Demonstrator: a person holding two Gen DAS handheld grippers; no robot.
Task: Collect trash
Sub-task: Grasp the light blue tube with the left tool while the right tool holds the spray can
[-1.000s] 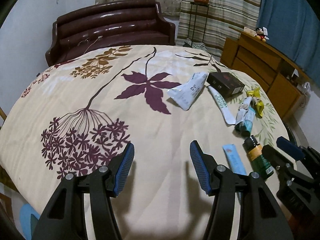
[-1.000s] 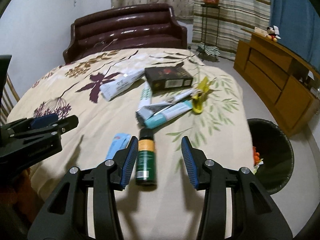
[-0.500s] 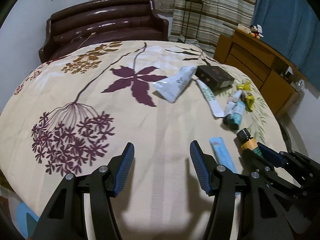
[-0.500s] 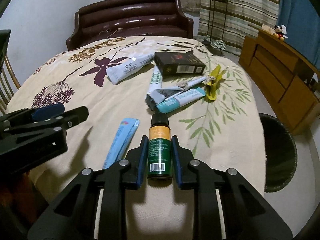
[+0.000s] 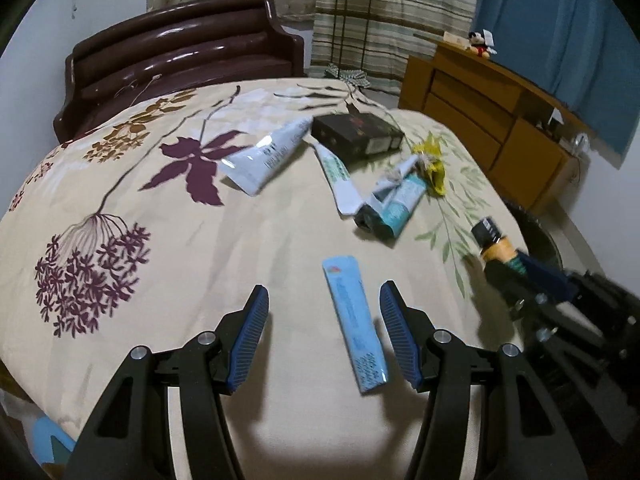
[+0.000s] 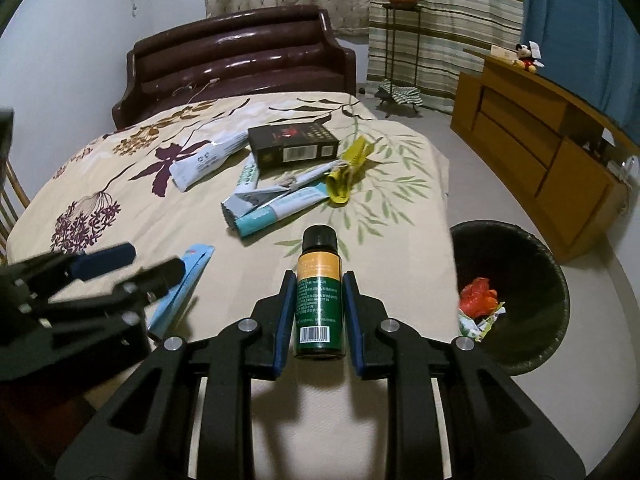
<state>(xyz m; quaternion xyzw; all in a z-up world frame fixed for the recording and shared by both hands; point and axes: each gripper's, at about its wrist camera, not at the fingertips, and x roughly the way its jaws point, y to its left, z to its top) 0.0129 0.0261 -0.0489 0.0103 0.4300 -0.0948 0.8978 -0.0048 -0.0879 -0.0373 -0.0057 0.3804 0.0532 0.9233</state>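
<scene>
My right gripper is shut on a small green bottle with an orange label and black cap, lifted above the floral table; the bottle also shows in the left wrist view. My left gripper is open over a flat light-blue sachet, which lies between its fingers toward the right one; it also shows in the right wrist view. Further back lie a white tube, a black box, a teal tube and a yellow wrapper.
A black trash bin with an orange wrapper inside stands on the floor right of the table. A brown sofa is behind the table, a wooden cabinet at the right, a plant stand by the curtain.
My right gripper shut on the green bottle and lifted it. My left gripper moved right, bringing the blue sachet between its open fingers.
</scene>
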